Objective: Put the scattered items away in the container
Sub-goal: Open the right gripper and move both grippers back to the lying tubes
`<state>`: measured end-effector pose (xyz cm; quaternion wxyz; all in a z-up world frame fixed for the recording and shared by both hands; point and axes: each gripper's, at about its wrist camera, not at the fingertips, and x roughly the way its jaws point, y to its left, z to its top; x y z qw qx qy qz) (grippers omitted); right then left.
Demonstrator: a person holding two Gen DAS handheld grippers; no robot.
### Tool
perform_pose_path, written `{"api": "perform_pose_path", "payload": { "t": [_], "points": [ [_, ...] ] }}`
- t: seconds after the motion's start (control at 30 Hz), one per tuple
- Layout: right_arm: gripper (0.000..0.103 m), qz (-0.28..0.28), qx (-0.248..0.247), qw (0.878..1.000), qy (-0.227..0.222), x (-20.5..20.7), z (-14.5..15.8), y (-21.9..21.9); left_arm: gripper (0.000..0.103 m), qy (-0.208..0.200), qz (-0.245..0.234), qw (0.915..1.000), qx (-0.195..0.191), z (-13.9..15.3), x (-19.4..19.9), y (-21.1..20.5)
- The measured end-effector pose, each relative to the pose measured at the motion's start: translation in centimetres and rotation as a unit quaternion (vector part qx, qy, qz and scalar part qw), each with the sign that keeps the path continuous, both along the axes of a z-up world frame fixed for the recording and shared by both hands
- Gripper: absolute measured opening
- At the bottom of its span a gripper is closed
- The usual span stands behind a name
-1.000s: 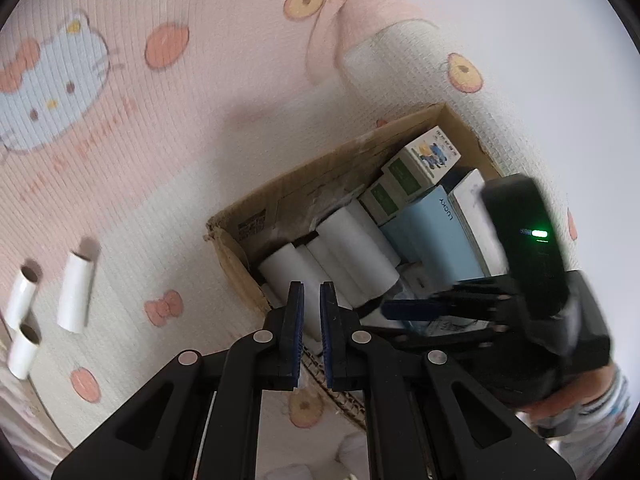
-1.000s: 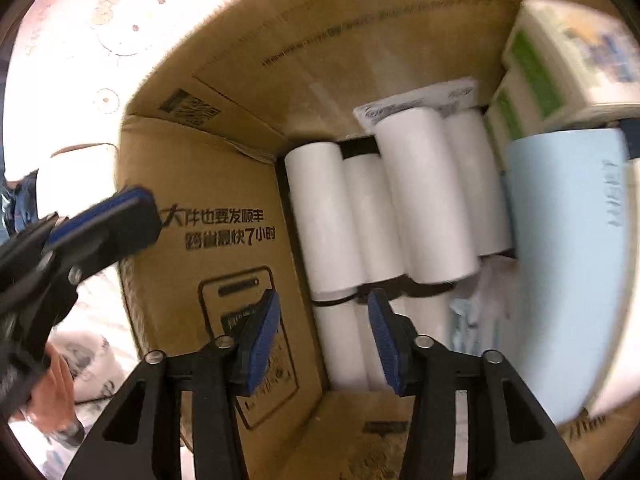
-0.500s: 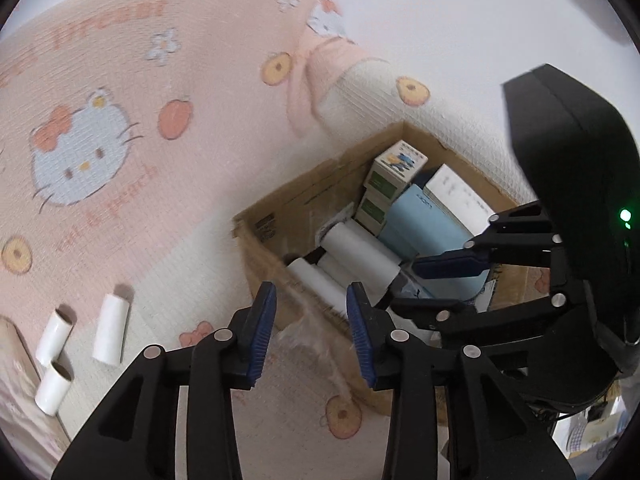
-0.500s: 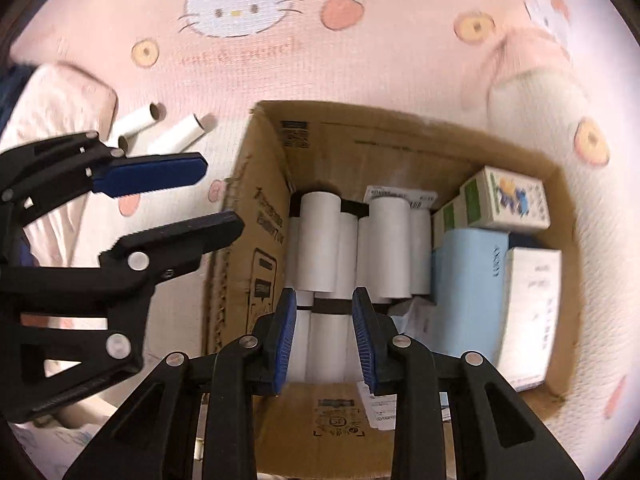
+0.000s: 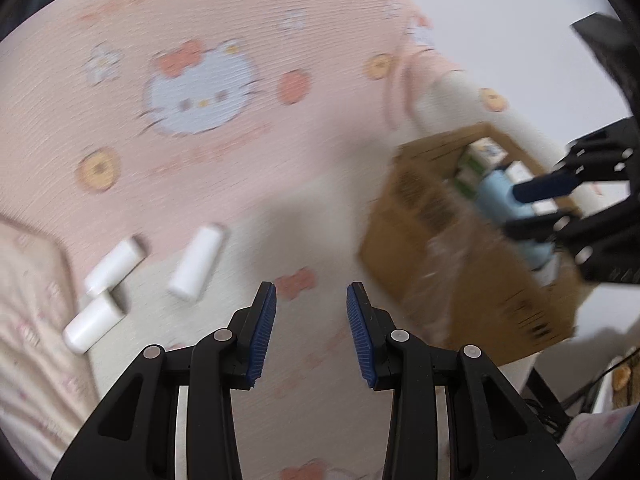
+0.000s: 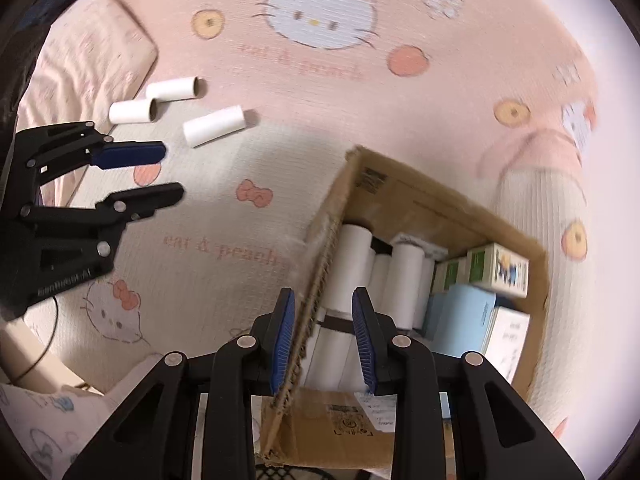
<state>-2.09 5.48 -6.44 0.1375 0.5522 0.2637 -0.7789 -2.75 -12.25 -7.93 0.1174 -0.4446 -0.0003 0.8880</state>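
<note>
A pink cartoon-cat blanket (image 6: 320,128) covers the surface. Three white tubes (image 6: 214,125) lie well apart from the cardboard box (image 6: 440,216). The left gripper (image 5: 311,322) and right gripper (image 6: 323,332) both gape wide, empty.

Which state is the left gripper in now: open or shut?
Open. The left gripper shows a wide gap between its blue pads, with only the mat visible between them.
</note>
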Motion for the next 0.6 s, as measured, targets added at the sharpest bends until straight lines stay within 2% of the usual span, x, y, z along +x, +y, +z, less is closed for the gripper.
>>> {"api": "perform_pose_path", "payload": {
  "t": [0.1, 0.17, 0.27, 0.4, 0.5, 0.6],
  "points": [
    [0.026, 0.004, 0.006, 1.000, 0.008, -0.7, 0.3, -1.4, 0.040, 0.005, 0.039, 0.9992, -0.005, -0.7, 0.9, -2.5],
    [0.026, -0.004, -0.015, 1.000, 0.015, -0.7, 0.7, -1.8, 0.040, 0.008, 0.071, 0.9974, 0.007, -1.1, 1.4, -4.3],
    [0.026, -0.027, -0.093, 0.995, 0.023, -0.6, 1.6, -2.6, 0.040, -0.006, 0.107, 0.9938, 0.031, -2.2, 1.9, -6.3],
    [0.026, -0.046, -0.184, 0.982, 0.013, -0.8, 1.5, -3.5, 0.040, -0.017, 0.131, 0.9906, 0.038, -3.2, 2.4, -7.9],
    [0.026, -0.043, -0.199, 0.979, -0.001, -1.8, 0.8, -4.8, 0.040, -0.026, 0.131, 0.9903, 0.040, -3.8, 2.4, -8.6],
    [0.026, 0.012, -0.169, 0.986, -0.009, -3.1, 0.6, -7.3, 0.040, -0.033, 0.134, 0.9896, 0.041, -4.5, 1.9, -9.5]
  ]
}}
